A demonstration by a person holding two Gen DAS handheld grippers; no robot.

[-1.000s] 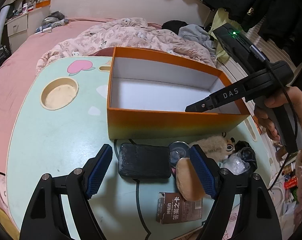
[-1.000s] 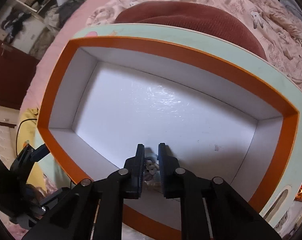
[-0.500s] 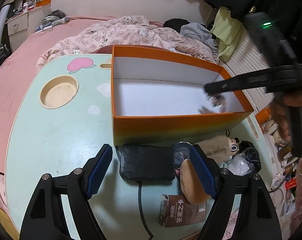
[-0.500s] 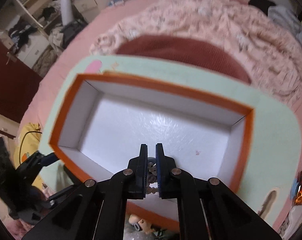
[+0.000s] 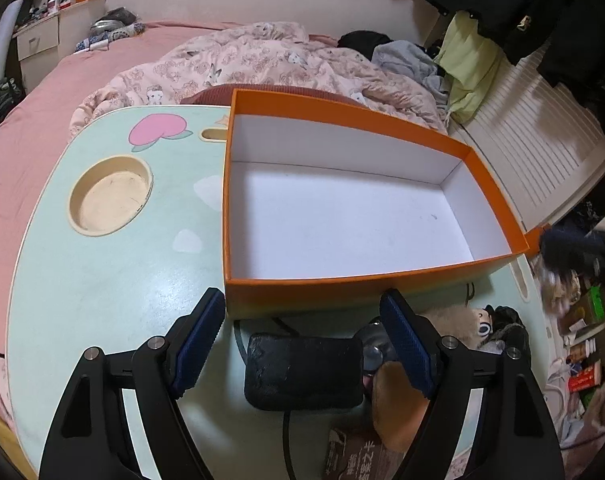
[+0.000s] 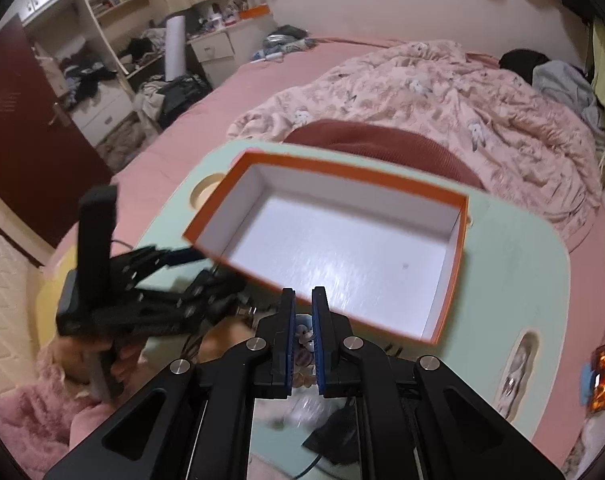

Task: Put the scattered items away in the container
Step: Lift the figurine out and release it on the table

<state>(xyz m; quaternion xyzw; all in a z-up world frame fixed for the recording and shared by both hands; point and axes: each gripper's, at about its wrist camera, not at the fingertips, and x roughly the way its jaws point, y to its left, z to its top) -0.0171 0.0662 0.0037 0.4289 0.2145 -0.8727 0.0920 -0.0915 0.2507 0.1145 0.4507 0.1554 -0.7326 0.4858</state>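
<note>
An orange box (image 5: 366, 284) with a white, empty inside stands on a mint-green lap table (image 5: 94, 264). My left gripper (image 5: 302, 344) is open, just above a black pouch (image 5: 302, 372) lying in front of the box. Beside the pouch lie a tan round pad (image 5: 394, 404), a round metal tin (image 5: 372, 354), a plush toy (image 5: 462, 320) and a brown carton (image 5: 362, 456). My right gripper (image 6: 303, 330) is shut on a small beaded trinket (image 6: 304, 336), held above and outside the box's near side (image 6: 442, 280). In the left wrist view it shows only as a blur (image 5: 574, 248).
The table has a round cup recess (image 5: 110, 196) at the left. A bed with a pink floral quilt (image 5: 262, 68) lies behind it. Clothes and clutter fill the right side (image 5: 582, 340). A black cable (image 5: 286, 440) runs from the pouch toward me.
My right gripper has risen out of the box and pulled back to the right, still gripping the trinket. My left gripper has shifted slightly toward the box.
</note>
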